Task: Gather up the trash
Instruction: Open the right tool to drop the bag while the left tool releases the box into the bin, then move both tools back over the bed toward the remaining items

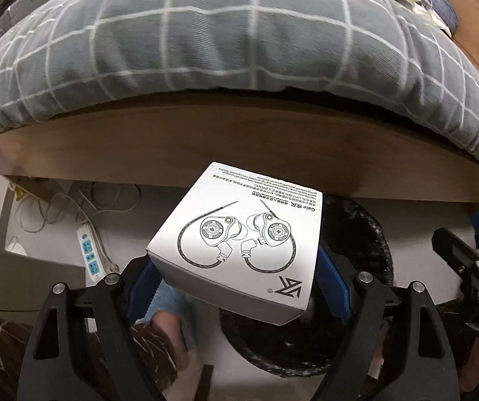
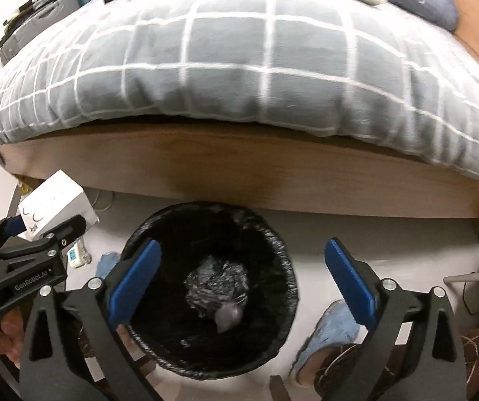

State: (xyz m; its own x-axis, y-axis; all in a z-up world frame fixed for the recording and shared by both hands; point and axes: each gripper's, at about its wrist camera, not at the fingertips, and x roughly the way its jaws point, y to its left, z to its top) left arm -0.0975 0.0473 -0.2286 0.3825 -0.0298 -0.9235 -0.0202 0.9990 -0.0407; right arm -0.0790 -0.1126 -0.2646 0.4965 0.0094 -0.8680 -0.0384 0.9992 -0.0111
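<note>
Landmark: I take the black-lined trash bin (image 2: 209, 287) on the pale floor as my reference; it stands just in front of the wooden bed frame (image 2: 239, 173).
Power strip: I see a white power strip (image 1: 90, 254) on the floor to the left of the bin, with loose cables near it under the bed edge.
Left gripper: my left gripper (image 1: 236, 277) has its blue pads (image 1: 140, 290) pressed against both sides of the earphone box (image 1: 239, 240), so the jaws are clamped on it.
Earphone box: white, printed with an earphone line drawing, held in the air to the left of the bin and partly over its rim in the left wrist view.
Bin contents: I make out a crumpled grey wad (image 2: 216, 284) at the bottom.
Right gripper: my right gripper (image 2: 243, 280) hangs over the bin with jaws spread wide, nothing between them.
Slipper: a blue slipper (image 2: 329, 334) on a foot, right of the bin.
Bedding: a grey grid-pattern duvet (image 2: 239, 67) lies on the bed behind the bin.
</note>
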